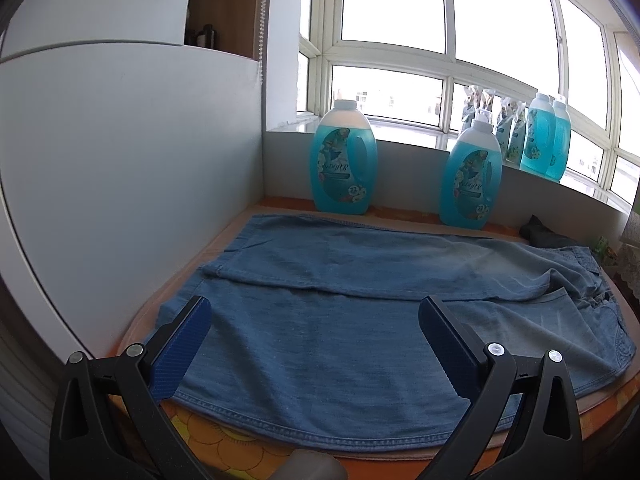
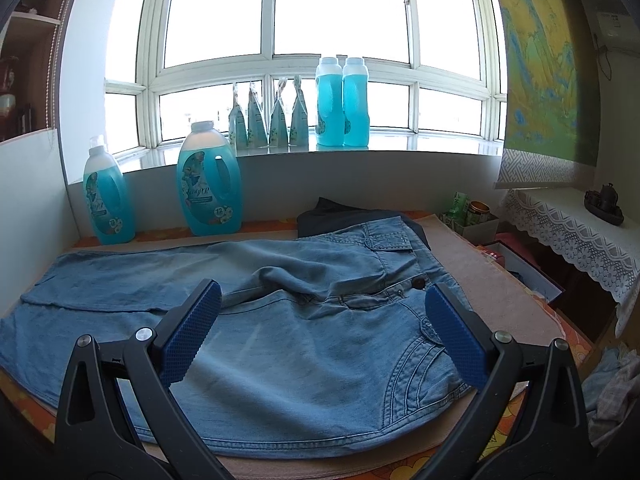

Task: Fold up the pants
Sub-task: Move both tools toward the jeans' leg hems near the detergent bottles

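Note:
Light blue denim pants [image 1: 320, 344] lie spread flat on the table, legs to the left, waistband to the right. In the right wrist view the pants [image 2: 304, 344] show the waist with a button and pockets, and a wrinkle at the crotch. My left gripper [image 1: 316, 316] is open and empty, hovering over the near leg. My right gripper [image 2: 324, 304] is open and empty, hovering over the hip area near the waistband.
Two big blue detergent bottles [image 1: 343, 160] [image 1: 470, 176] stand at the table's back edge. More bottles [image 2: 342, 102] and pouches [image 2: 268, 116] stand on the windowsill. A dark folded garment [image 2: 340, 212] lies behind the waistband. A white panel [image 1: 120, 180] walls the left side. Boxes [image 2: 476, 216] sit right.

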A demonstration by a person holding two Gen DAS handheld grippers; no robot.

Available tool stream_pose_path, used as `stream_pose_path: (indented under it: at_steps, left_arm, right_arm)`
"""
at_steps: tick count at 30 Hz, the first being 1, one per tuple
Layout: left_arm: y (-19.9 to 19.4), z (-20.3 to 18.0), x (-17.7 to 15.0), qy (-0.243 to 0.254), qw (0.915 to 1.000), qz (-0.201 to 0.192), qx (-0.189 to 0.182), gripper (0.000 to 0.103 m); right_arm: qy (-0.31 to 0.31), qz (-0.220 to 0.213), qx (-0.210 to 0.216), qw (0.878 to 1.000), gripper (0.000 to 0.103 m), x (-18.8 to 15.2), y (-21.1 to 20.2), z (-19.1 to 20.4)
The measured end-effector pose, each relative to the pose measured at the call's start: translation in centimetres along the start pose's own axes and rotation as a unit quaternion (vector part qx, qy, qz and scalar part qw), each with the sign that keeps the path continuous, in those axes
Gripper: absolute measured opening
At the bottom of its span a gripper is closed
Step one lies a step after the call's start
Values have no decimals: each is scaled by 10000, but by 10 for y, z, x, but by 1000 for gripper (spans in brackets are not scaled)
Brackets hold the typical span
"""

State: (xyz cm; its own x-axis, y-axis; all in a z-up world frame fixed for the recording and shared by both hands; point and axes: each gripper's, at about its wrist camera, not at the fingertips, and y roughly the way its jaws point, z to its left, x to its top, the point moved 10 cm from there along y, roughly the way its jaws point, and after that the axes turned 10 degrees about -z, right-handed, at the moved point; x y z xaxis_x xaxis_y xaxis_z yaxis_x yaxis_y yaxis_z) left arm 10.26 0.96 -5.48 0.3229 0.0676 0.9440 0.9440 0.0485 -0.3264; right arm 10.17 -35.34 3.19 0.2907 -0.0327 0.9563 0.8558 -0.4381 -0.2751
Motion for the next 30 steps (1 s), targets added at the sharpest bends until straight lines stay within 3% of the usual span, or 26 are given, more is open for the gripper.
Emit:
stream_pose_path:
  at_steps: [7,12,20,27,30]
  left_arm:
    - [6,18,4,6,9999,-65,109,103]
    - [17,35,12,121,9996,-159,180,103]
    - [47,58,31,255,9996,-101,112,97]
    - [88,59,41,84,9993,259,-270,80]
    - [106,50,46,58,9977,419,-538,78]
  right_arm:
    - [-352,-214,731,9965,103,12,15,35]
    - [-773,21,1389,9873,103,12,33,75]
    - [-1295,36,1889,9734,103,29,64,123]
    - [-1662,382,2507,9529,103,39,108,155]
    - [-1667,591,2751,9450,103,42,132,164]
